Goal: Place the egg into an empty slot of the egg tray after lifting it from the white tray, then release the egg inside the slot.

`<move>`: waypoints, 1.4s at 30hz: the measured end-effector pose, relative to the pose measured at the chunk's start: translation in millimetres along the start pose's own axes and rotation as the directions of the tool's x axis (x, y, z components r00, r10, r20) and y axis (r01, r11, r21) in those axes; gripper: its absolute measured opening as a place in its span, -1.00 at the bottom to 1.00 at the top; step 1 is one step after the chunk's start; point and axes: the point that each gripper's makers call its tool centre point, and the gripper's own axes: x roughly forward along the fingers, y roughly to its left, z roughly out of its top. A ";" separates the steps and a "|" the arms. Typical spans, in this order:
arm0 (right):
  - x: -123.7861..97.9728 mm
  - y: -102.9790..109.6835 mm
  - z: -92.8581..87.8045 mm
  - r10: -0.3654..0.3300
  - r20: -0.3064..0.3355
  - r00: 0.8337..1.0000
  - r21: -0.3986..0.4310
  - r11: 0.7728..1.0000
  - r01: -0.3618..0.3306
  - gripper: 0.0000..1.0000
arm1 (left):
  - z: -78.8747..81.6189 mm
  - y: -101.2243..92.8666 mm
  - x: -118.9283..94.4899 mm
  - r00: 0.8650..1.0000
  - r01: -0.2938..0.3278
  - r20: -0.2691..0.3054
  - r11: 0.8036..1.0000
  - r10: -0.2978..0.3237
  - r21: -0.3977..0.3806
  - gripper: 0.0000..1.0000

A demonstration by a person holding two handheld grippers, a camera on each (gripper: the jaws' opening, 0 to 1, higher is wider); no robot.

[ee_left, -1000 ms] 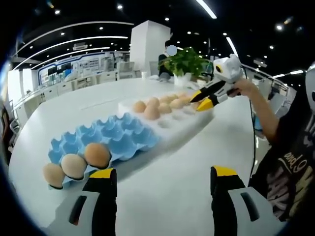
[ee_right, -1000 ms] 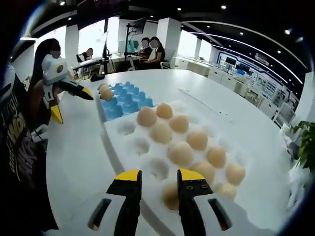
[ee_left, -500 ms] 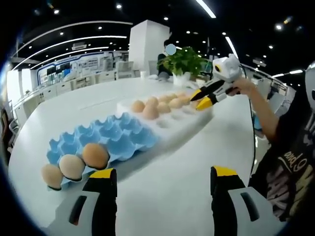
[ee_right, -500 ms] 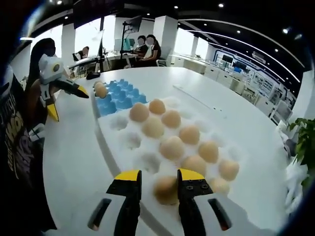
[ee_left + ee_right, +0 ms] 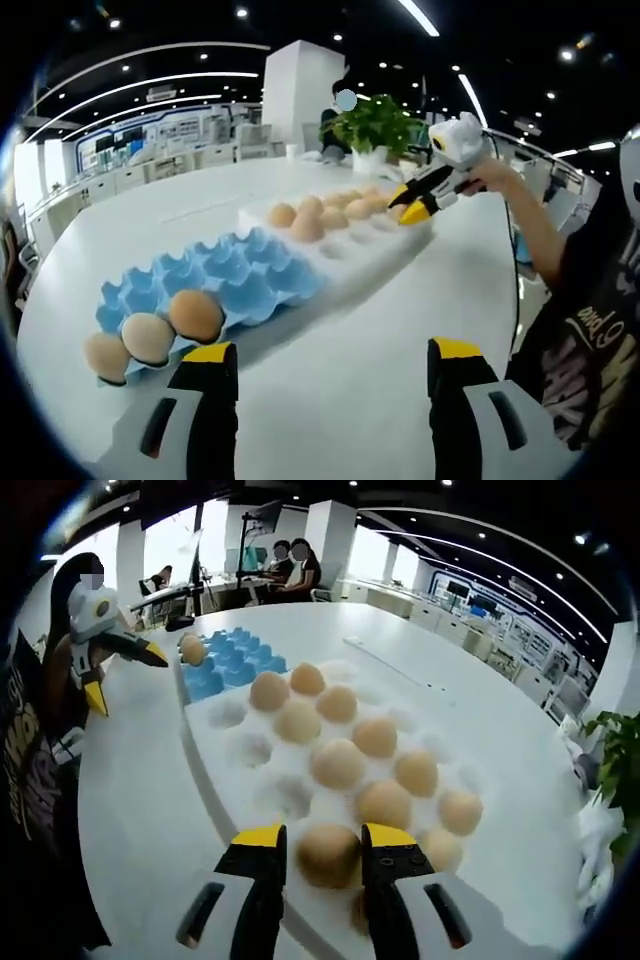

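My right gripper (image 5: 323, 838) stands low over the near end of the white tray (image 5: 225, 790), its jaws narrowly apart on either side of a brown egg (image 5: 328, 855); a thin gap shows at the left jaw. Several more eggs (image 5: 338, 764) fill the tray's slots. The blue egg tray (image 5: 235, 662) lies beyond it with an egg (image 5: 192, 648) at its far end. In the left gripper view, my left gripper (image 5: 325, 362) hangs open over the bare table, near the blue egg tray (image 5: 235, 275) that holds three eggs (image 5: 148, 337). The right gripper (image 5: 410, 203) shows over the white tray (image 5: 350, 255).
The trays lie end to end on a large white round table (image 5: 360, 380). A person's arm (image 5: 535, 235) and dark shirt are at the right. A potted plant (image 5: 375, 125) stands at the table's far edge. People sit at desks (image 5: 285, 575) in the distance.
The right gripper view has moved forward and down, so the nearest egg has come from behind the right jaw to between the two jaws. The left gripper has hardly moved.
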 end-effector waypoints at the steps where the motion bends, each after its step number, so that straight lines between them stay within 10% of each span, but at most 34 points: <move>1: 0.3 -0.1 -0.1 0.002 0.001 1.000 0.006 1.000 -0.002 -0.38 | -0.3 -0.2 0.2 1.000 0.000 0.000 1.000 0.000 0.000 0.57; 42: 0.7 -1.0 -11.8 0.193 -0.176 0.965 -0.035 0.979 -0.202 -0.44 | -5.9 3.9 1.4 1.000 -0.003 -0.005 1.000 0.003 -0.014 0.57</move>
